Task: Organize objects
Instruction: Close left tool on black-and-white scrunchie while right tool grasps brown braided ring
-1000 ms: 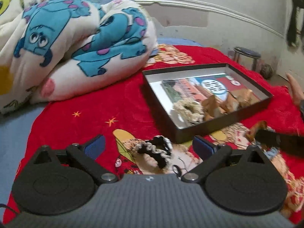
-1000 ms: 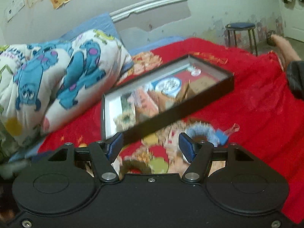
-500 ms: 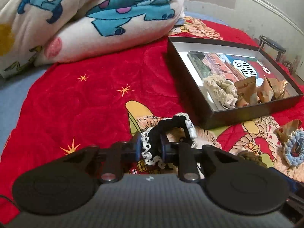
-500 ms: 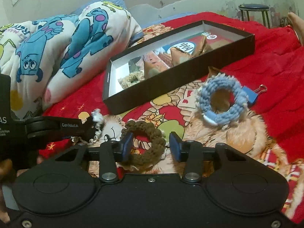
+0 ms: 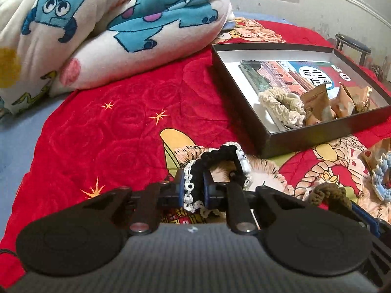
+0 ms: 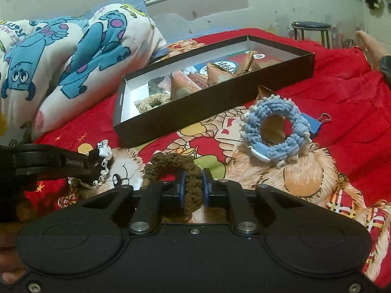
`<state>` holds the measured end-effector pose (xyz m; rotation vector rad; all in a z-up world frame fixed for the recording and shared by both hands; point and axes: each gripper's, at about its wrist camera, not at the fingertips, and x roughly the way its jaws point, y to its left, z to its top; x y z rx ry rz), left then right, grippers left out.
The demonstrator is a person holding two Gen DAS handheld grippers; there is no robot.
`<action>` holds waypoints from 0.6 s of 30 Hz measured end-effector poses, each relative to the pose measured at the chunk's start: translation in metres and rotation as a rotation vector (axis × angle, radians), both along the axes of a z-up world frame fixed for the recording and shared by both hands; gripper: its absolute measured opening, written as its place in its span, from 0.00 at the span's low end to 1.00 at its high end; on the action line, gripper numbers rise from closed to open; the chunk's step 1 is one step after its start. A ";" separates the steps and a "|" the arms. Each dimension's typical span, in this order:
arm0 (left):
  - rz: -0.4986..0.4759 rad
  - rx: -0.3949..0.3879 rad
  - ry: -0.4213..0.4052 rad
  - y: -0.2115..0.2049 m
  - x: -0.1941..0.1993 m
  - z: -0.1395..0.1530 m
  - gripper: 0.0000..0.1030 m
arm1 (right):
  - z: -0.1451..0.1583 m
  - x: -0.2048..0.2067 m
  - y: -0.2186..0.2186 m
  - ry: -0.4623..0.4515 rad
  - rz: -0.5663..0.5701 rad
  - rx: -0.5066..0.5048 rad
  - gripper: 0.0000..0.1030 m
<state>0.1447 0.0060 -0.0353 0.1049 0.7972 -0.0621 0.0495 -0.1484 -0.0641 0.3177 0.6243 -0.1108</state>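
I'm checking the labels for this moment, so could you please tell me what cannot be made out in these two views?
- Left wrist: the blue scrunchie is cut off by the right edge.
- Left wrist: the brown scrunchie is partly hidden behind the right gripper's body.
- Right wrist: the black-and-white scrunchie is mostly hidden by the left gripper.
- Right wrist: the box near wall hides its contents' lower parts.
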 end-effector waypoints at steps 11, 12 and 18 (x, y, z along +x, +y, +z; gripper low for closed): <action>0.005 0.007 -0.014 -0.001 -0.003 0.005 0.15 | -0.001 -0.006 -0.005 -0.023 -0.018 0.034 0.12; 0.005 0.008 -0.015 -0.001 -0.003 0.005 0.15 | -0.001 -0.006 -0.005 -0.025 -0.022 0.034 0.12; 0.001 -0.041 -0.012 0.004 -0.004 0.010 0.14 | -0.001 -0.011 -0.008 -0.038 -0.035 0.057 0.11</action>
